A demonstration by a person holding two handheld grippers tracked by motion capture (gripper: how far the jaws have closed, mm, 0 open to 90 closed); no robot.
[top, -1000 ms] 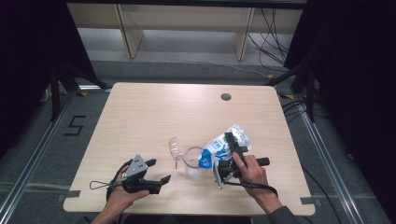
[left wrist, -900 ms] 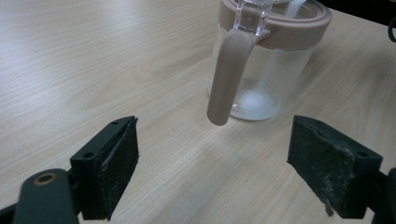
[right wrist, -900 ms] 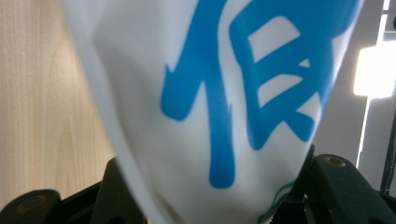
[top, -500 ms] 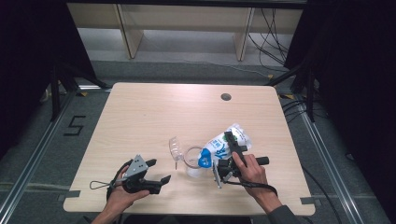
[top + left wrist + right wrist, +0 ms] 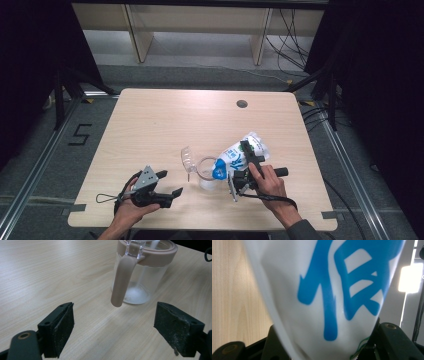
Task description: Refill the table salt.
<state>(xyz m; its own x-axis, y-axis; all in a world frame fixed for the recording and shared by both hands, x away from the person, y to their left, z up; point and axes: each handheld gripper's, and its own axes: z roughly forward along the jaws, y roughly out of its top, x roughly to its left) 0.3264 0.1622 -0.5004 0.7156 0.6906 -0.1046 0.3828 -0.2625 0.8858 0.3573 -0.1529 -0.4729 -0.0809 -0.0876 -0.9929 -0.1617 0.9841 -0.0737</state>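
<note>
- The white pouch (image 5: 332, 290) hides the right gripper's pads in the right gripper view.
- The jar's (image 5: 143, 277) top is cut off there.

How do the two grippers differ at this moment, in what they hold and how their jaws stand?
The right gripper is clamped on a white pouch with blue print, tipped over the clear jar; the left gripper holds nothing.
The right one's jaws press the pouch's sides; the left one's stand wide apart, aimed at the jar.
Both are hand-held over the wooden table.

Clear jar (image 5: 206, 172) on wooden table (image 5: 165, 125)
</note>
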